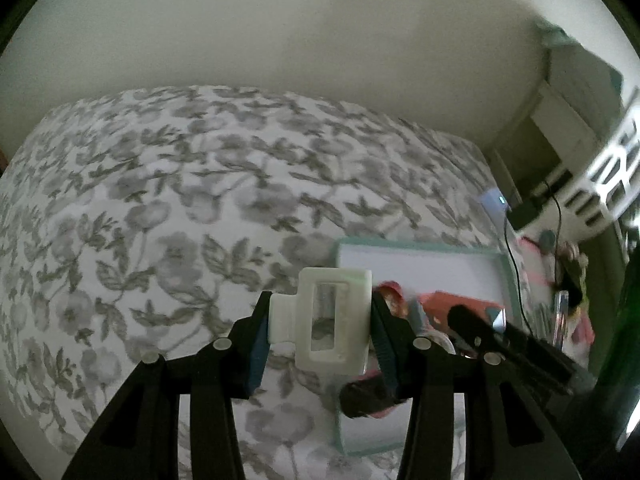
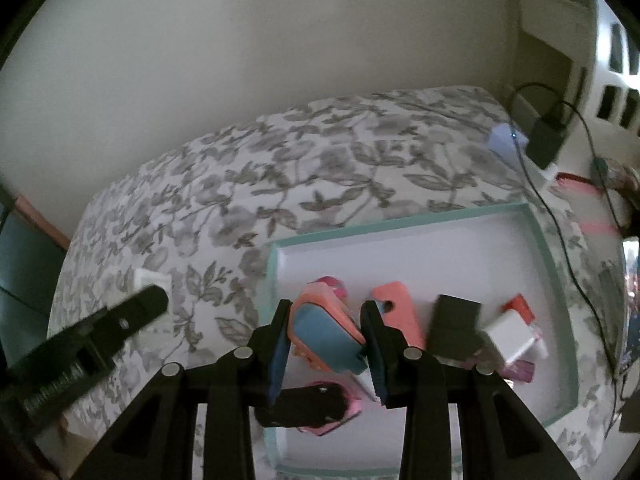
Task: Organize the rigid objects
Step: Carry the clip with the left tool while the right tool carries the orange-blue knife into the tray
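My left gripper (image 1: 320, 316) is shut on a white rectangular hair claw clip (image 1: 334, 318) and holds it above the floral bedspread, just left of the mint-rimmed white tray (image 1: 420, 246). My right gripper (image 2: 326, 338) is over the tray (image 2: 400, 224), its jaws around an orange and blue object (image 2: 326, 334) with small gaps at the sides. Inside the tray also lie an orange case (image 2: 398, 312), a black block (image 2: 456, 326), a white charger (image 2: 508, 336) and a pink and black item (image 2: 320, 404). The left gripper's finger (image 2: 100, 332) shows at the left of the right wrist view.
The floral bedspread (image 1: 160, 200) covers the surface up to a plain wall. At the right are a black adapter with a cable (image 2: 546, 138), a white slotted basket (image 1: 600, 176) and pink clutter (image 2: 580, 188). A green bottle (image 1: 624, 320) stands at the far right.
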`<action>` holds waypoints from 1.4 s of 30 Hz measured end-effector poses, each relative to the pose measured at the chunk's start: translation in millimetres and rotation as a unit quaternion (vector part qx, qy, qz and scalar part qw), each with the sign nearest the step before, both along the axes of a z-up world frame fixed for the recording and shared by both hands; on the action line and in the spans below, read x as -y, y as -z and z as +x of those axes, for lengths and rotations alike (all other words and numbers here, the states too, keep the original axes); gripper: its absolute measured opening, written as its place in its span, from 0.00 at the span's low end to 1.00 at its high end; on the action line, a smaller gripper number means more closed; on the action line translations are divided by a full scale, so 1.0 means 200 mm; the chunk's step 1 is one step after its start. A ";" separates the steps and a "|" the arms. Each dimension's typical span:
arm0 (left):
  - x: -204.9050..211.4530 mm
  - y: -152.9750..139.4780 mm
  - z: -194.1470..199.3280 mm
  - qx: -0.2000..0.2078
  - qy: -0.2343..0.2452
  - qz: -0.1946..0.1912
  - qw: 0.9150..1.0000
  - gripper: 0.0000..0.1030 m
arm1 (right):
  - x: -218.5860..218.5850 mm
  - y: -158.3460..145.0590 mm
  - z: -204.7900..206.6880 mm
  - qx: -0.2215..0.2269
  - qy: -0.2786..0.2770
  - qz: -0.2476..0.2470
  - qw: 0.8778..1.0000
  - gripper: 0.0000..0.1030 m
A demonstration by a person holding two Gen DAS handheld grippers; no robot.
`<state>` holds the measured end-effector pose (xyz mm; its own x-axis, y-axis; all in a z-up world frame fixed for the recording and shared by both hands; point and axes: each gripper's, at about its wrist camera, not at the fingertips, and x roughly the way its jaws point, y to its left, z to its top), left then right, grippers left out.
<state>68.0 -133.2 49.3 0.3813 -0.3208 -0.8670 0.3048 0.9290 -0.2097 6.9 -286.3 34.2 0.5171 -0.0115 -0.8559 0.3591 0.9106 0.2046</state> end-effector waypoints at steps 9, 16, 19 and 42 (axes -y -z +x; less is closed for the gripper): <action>0.23 0.06 -0.12 -0.011 0.058 0.016 0.998 0.47 | 0.23 0.00 -0.14 -0.002 0.066 0.008 0.998 0.36; 0.38 0.12 -0.21 -0.017 0.098 0.035 0.994 0.47 | 0.39 0.02 -0.22 -0.007 0.107 0.026 0.994 0.36; 0.44 0.17 -0.23 -0.027 0.112 0.044 0.992 0.47 | 0.44 0.04 -0.25 -0.015 0.119 0.025 0.993 0.36; 0.57 0.37 -0.25 -0.041 0.138 0.080 0.986 0.47 | 0.42 0.22 -0.18 -0.069 0.094 0.015 0.993 0.35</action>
